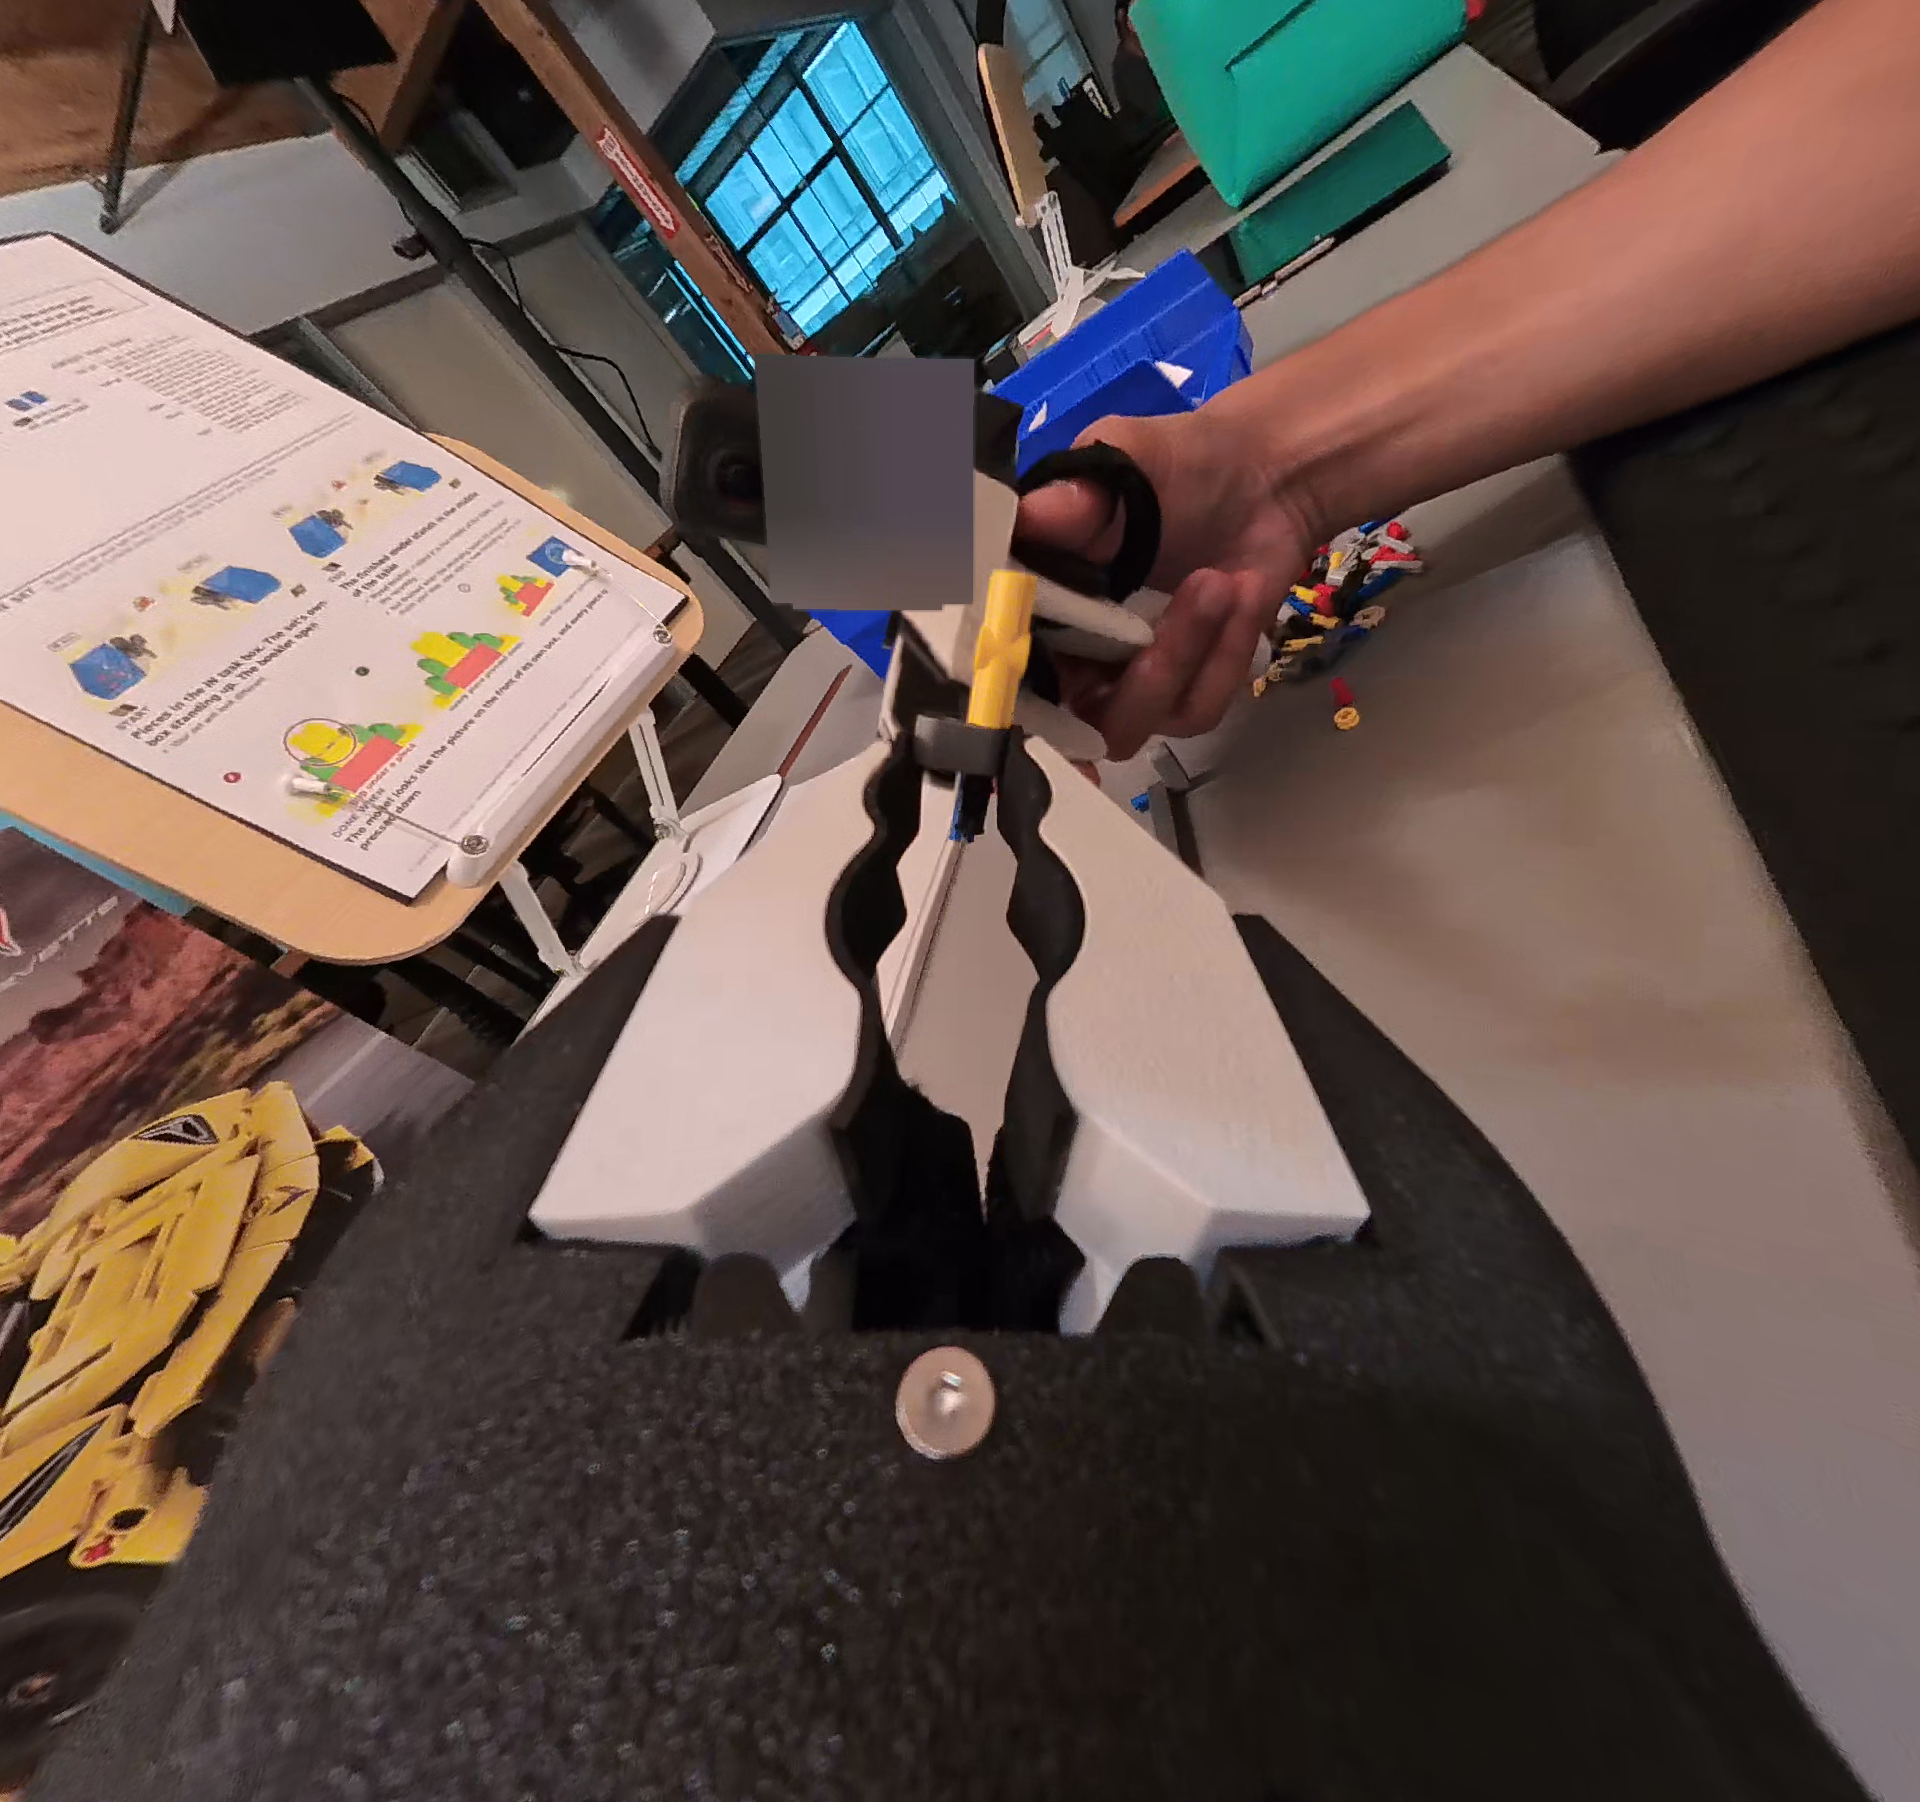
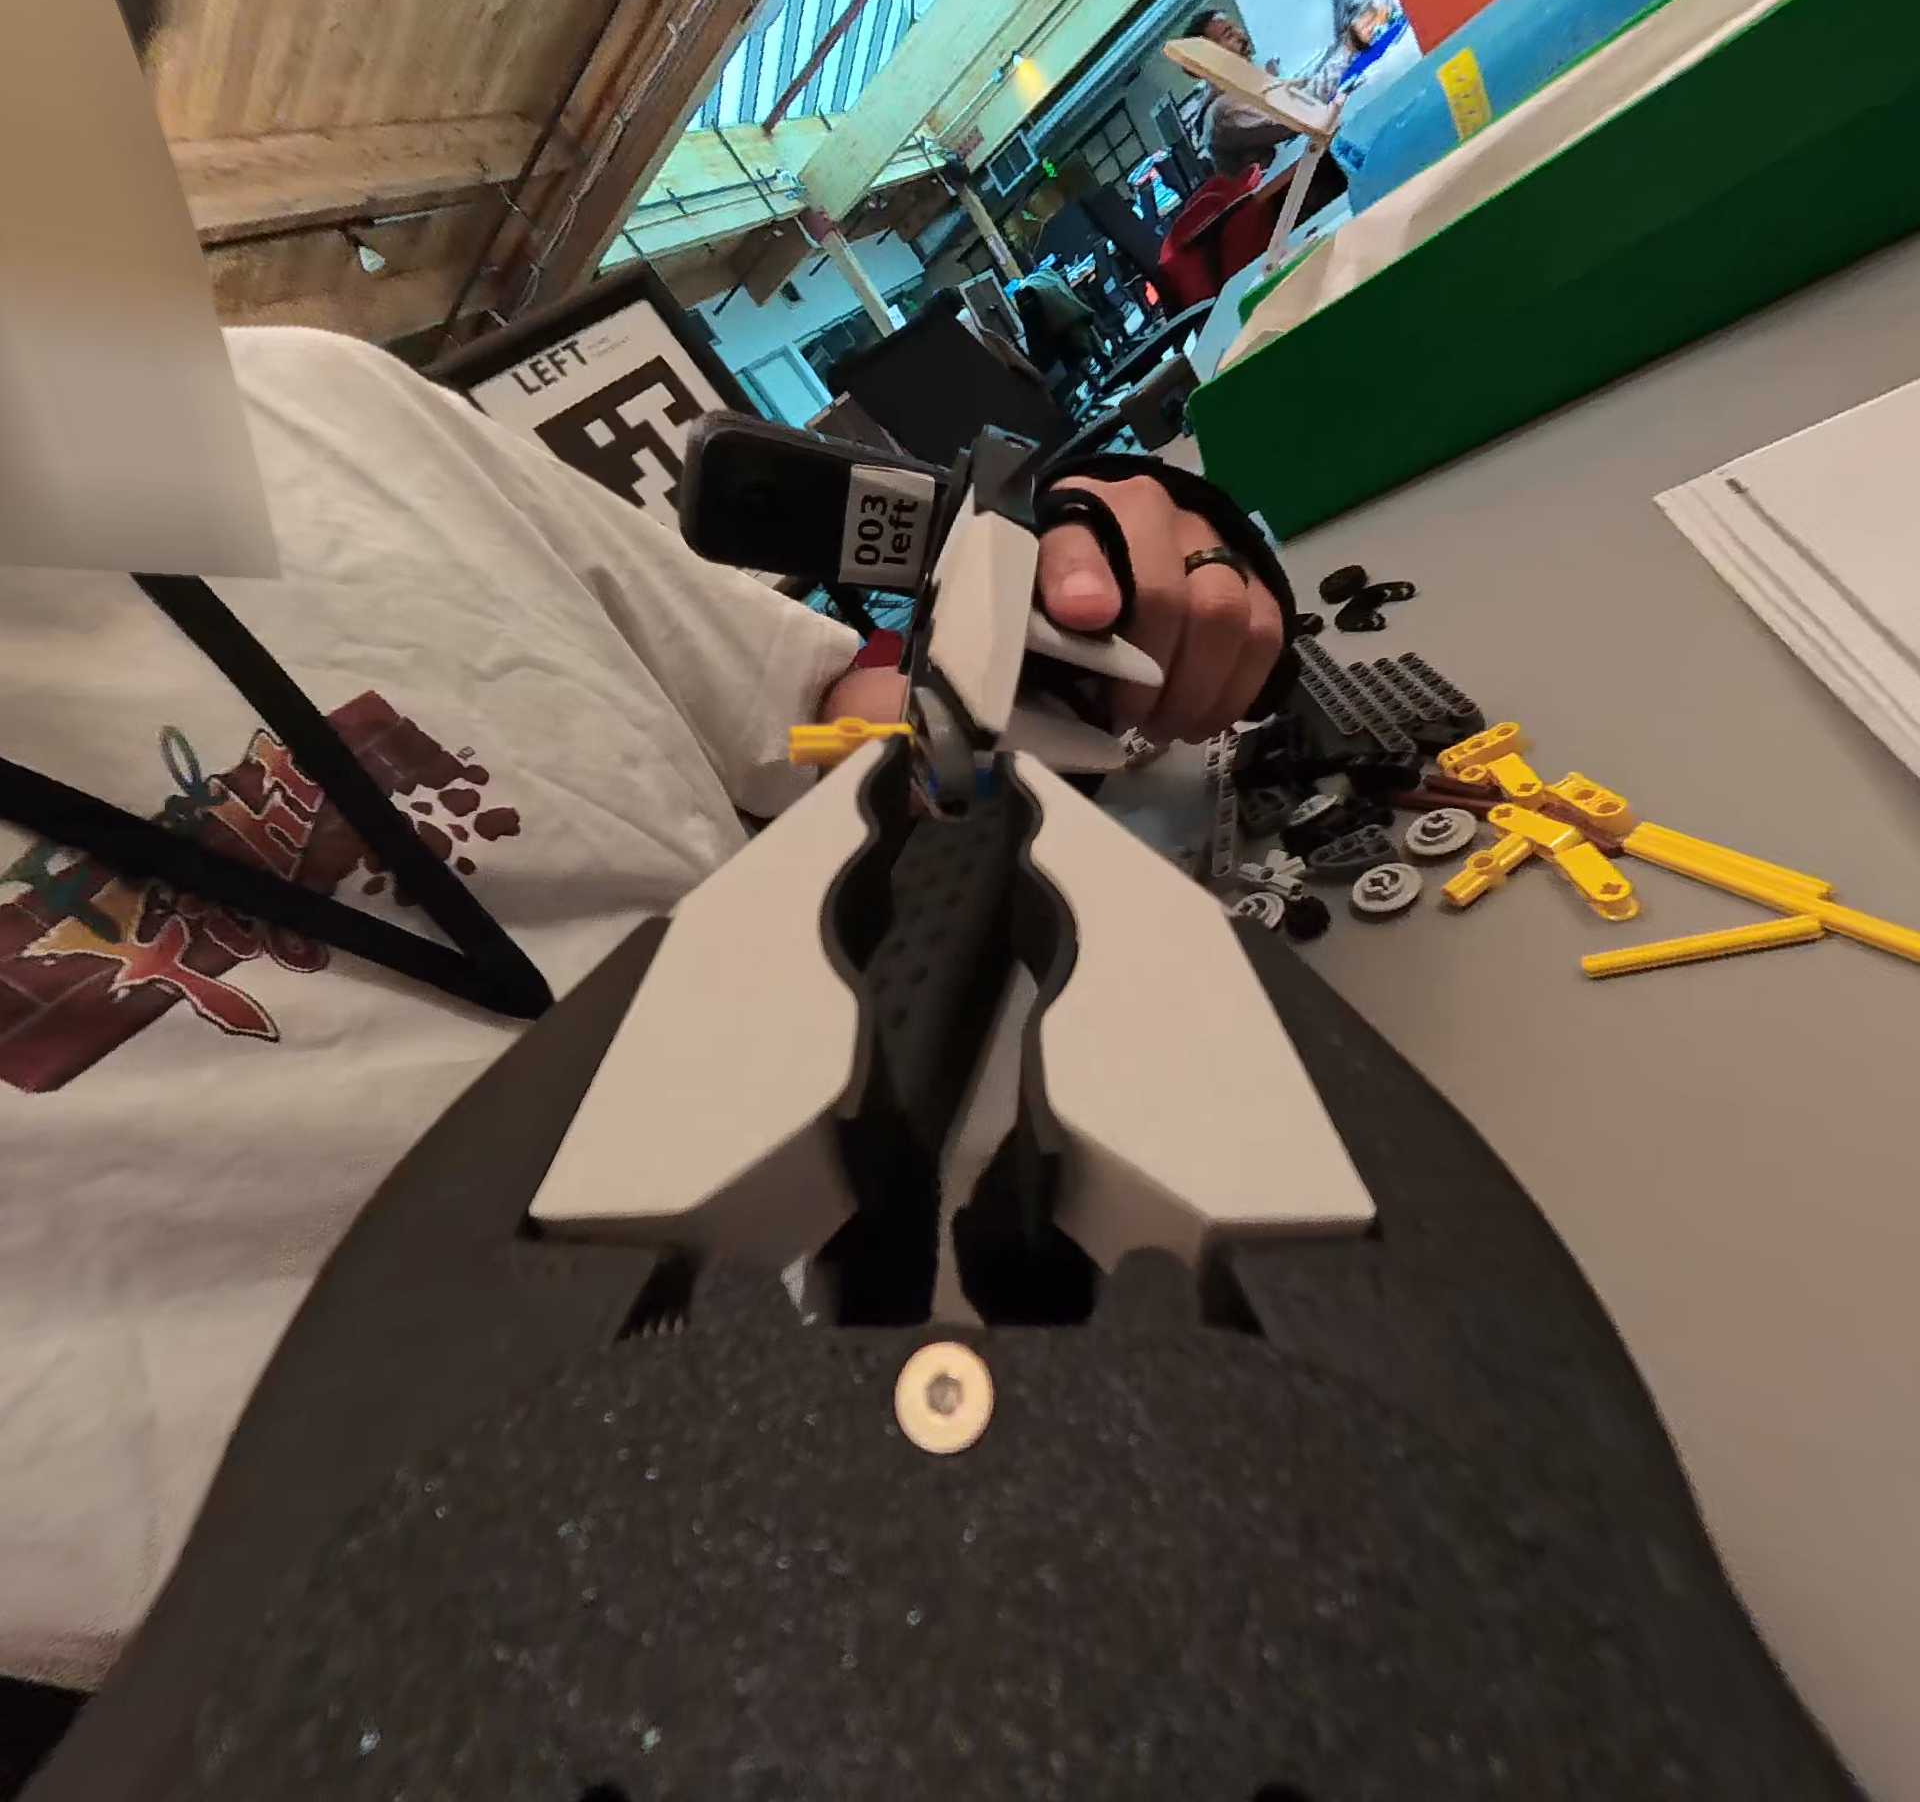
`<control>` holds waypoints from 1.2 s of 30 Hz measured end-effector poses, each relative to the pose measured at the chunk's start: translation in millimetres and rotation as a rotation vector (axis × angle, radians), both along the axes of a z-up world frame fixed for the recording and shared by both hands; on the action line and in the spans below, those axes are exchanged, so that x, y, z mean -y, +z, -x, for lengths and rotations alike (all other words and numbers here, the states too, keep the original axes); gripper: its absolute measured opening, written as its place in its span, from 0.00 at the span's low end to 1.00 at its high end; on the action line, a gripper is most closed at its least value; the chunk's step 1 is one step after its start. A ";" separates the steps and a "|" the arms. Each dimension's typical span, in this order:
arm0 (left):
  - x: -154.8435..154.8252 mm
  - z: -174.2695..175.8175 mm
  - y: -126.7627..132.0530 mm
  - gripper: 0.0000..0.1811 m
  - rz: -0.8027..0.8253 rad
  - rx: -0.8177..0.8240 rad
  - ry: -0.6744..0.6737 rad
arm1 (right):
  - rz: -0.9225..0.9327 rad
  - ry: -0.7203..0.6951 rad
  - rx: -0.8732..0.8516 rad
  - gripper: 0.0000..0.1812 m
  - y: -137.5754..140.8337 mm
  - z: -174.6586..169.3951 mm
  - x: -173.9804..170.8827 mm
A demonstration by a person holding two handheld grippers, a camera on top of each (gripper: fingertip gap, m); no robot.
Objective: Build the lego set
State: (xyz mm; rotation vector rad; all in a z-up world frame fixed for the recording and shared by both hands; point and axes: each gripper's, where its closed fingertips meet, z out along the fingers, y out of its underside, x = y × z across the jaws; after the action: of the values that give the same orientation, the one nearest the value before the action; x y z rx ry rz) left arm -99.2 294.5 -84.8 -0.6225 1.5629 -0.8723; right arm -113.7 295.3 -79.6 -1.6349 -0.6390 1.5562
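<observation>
Box (image 1: 156, 1285): left of the grippers, shows a yellow car; none built.
Left gripper (image 1: 961, 760): closed on a black piece carrying a yellow connector (image 1: 1000, 646).
Right gripper (image 2: 951, 786): nipping the same sub-assembly.
Loose parts (image 2: 1455, 817): right of the grippers, most unused.

A grey worktop (image 2: 1558, 1077) carries a green bin (image 2: 1558, 298) at 1 o'clock and white sheets (image 2: 1829, 568) at 3 o'clock. In the left wrist view, a blue bin (image 1: 1132, 339) stands at 12 o'clock.
</observation>
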 end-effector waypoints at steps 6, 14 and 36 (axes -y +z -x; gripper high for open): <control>-5.0 -3.8 -8.9 0.07 -0.048 -0.041 0.049 | -0.051 -0.060 0.052 0.13 -5.0 0.8 -6.7; -11.7 -7.8 -15.1 0.09 -0.068 -0.075 0.115 | -0.035 -0.065 0.095 0.04 -16.3 -1.1 -11.3; -37.6 -8.5 -42.6 0.07 0.142 -0.282 0.204 | -0.441 -0.353 0.391 0.04 -17.4 -34.2 -25.1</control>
State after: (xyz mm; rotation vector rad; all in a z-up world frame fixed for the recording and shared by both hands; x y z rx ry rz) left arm -90.6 332.2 -127.3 -1.0250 1.6606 -0.7693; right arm -79.5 320.4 -97.0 -1.6063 -0.7815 0.7806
